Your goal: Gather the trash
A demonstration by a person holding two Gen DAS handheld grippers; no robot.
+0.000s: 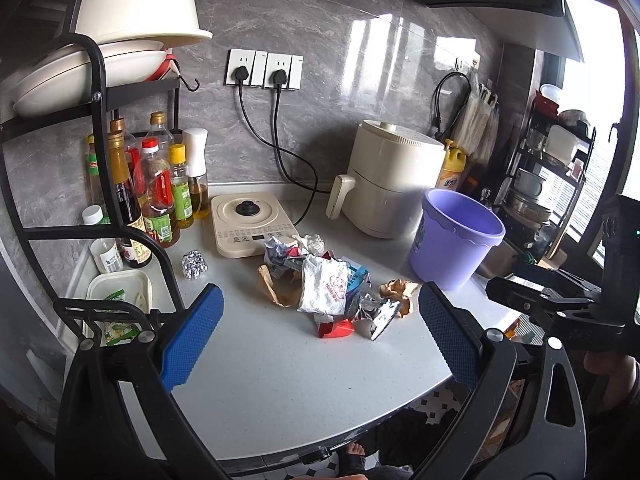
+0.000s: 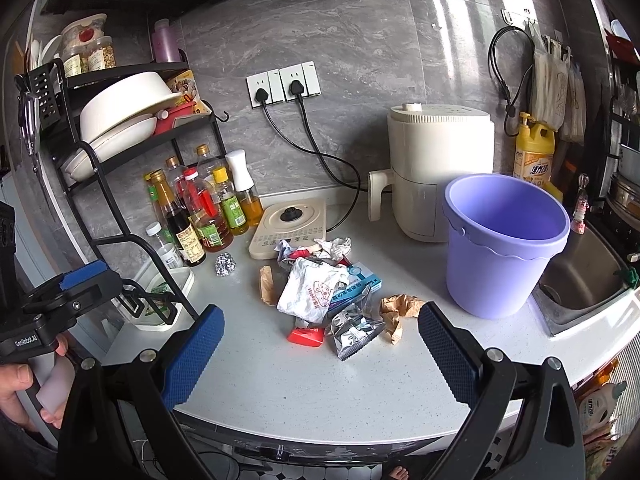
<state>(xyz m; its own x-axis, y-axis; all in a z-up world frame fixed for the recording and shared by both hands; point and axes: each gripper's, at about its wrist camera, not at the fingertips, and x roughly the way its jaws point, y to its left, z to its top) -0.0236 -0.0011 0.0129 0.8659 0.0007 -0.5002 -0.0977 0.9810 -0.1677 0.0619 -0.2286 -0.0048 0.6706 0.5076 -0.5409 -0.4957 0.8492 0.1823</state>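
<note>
A heap of trash lies mid-counter: a white printed wrapper (image 1: 322, 286) (image 2: 310, 290), a blue carton (image 2: 356, 286), a silver foil packet (image 2: 354, 330) (image 1: 380, 312), a red packet (image 2: 306, 336) (image 1: 336, 328) and crumpled brown paper (image 2: 398, 310) (image 1: 398, 292). A foil ball (image 1: 194, 265) (image 2: 225, 264) sits apart to the left. An empty purple bucket (image 1: 456, 236) (image 2: 504, 240) stands to the right of the heap. My left gripper (image 1: 320, 332) hovers open before the heap, holding nothing. My right gripper (image 2: 320, 352) is open too, near the counter's front edge.
Oil and sauce bottles (image 2: 200, 208) crowd under a black dish rack (image 1: 96, 92) at left. A cream induction plate (image 1: 252, 222) and a cream air fryer (image 2: 436, 176) stand behind the heap, with cords to wall sockets. A sink (image 2: 580, 276) lies right of the bucket.
</note>
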